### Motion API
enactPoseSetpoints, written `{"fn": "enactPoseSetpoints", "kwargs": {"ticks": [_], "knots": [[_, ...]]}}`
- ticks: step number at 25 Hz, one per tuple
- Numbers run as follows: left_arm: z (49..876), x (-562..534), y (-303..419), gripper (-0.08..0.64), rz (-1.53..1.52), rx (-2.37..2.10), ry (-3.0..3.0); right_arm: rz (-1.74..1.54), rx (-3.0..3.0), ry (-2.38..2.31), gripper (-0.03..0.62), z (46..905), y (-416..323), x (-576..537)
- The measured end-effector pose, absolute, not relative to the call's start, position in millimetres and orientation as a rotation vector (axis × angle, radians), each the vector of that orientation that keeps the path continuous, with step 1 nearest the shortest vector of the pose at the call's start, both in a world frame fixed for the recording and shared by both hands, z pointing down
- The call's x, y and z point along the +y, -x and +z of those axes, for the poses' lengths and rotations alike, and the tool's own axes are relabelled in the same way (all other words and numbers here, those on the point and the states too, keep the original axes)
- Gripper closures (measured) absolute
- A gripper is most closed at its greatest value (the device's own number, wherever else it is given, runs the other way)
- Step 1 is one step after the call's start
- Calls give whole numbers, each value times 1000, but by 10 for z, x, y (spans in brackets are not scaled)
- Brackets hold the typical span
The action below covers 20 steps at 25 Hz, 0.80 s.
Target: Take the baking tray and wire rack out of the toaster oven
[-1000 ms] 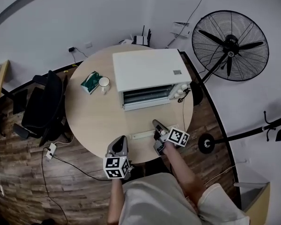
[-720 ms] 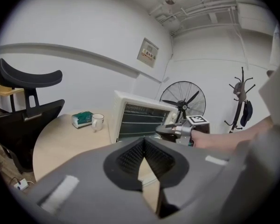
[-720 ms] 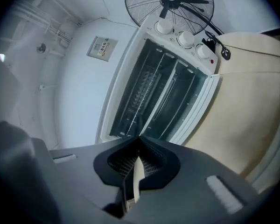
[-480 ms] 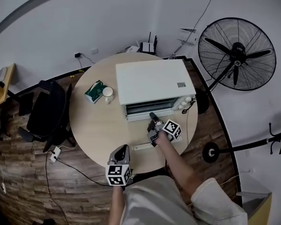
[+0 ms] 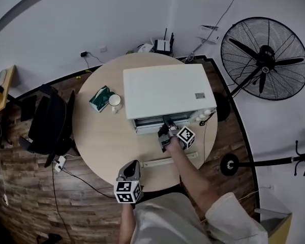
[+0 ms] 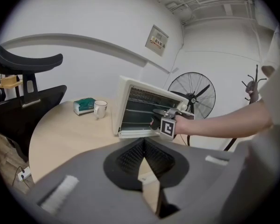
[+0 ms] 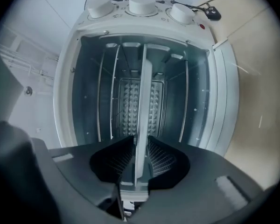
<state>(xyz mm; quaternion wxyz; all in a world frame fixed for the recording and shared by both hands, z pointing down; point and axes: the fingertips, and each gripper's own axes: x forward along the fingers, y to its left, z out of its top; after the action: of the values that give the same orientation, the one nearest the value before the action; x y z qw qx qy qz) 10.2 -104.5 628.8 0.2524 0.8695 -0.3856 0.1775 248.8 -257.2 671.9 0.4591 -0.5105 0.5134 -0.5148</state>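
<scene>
Round, pale wooden worktop (image 5: 99,136) in a white-walled room. Nearest, the left gripper (image 5: 131,164) hovers over its near edge, jaws closed together on nothing. Further in, the right gripper (image 5: 165,122), rolled on its side, is at the mouth of the open toaster oven (image 5: 165,88). Its jaws have just been opening and stand narrowly apart around the front edge of the baking tray (image 7: 143,101), which sits inside. Beyond are a mug (image 5: 114,101) and a standing fan (image 5: 267,55).

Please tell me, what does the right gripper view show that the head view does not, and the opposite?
Only the right gripper view: the inside of the toaster oven, with the edge of the baking tray between the jaws of the right gripper, which have just been opening. Only the head view: the left gripper, mug, tissue pack and chair. Both: the oven's knobs and the table.
</scene>
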Motion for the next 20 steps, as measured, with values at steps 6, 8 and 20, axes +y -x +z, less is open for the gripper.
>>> {"fn": "enactPoseSetpoints", "kwargs": {"ticks": [6, 8, 20], "knots": [[6359, -1075, -148, 505, 488, -1044, -2338, -1267, 1201, 1200, 477, 6753, -2590, -2737], [6384, -1074, -155, 505, 496, -1039, -2336, -1262, 1163, 1191, 477, 6782, -2631, -2805], [6401, -974, 276, 505, 551, -1123, -2311, -1254, 1071, 1189, 477, 6910, -2607, -3098]]}}
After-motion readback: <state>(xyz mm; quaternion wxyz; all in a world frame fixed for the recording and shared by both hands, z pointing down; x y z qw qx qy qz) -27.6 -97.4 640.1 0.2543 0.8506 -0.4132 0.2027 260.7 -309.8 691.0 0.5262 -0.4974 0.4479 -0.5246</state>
